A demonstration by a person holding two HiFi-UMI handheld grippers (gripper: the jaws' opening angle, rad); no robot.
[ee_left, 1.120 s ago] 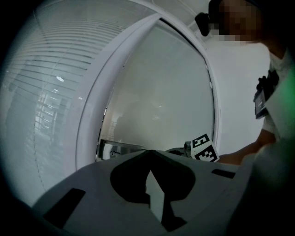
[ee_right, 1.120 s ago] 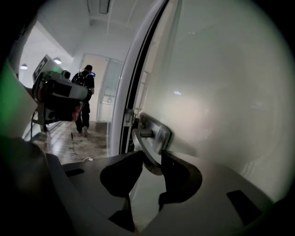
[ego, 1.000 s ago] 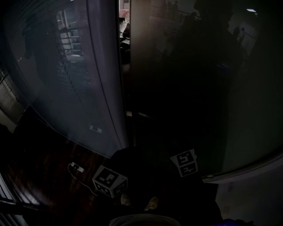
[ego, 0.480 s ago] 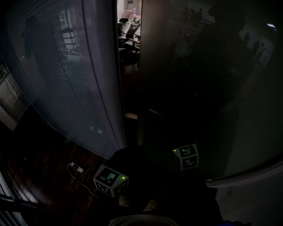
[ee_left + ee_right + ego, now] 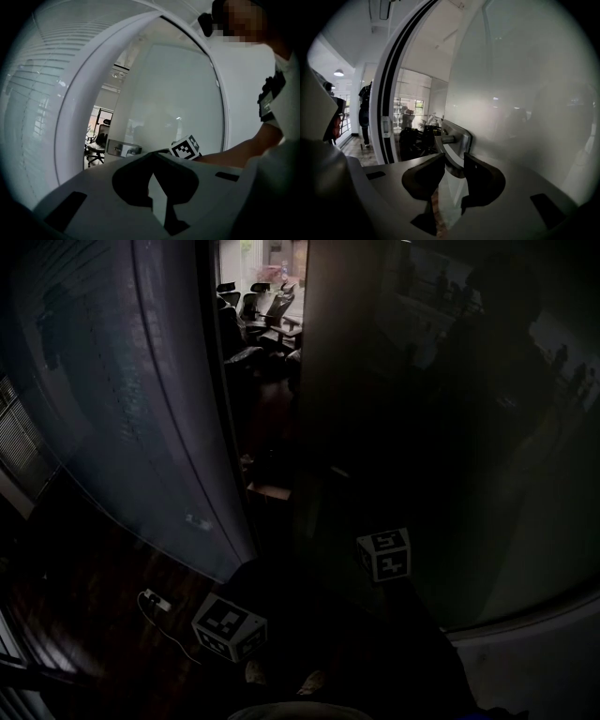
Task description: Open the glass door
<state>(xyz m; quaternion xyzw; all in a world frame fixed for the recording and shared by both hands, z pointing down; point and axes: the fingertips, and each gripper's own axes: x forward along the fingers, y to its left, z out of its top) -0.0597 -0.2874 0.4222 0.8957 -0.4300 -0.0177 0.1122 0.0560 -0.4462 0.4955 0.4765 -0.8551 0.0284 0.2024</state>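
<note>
now the door swings wider, with the right gripper clamped on its handle.
head view: the gap (image 5: 262,362) left of the door (image 5: 422,427) has widened over the last second and shows chairs (image 5: 248,306) beyond, so the opening is well under way, i judge. the right gripper (image 5: 382,554) has slid along with the door's edge, while the left gripper (image 5: 230,626) hangs low, apart from it and to its left. left gripper view: its jaws are pressed together on nothing and point level at the door ahead, with the right gripper just ahead and to the right. right gripper view: the jaws tilt a little downward, clenched on the handle (image 5: 452,145) right at their tips, with the frame (image 5: 386,117) off to their left.
</note>
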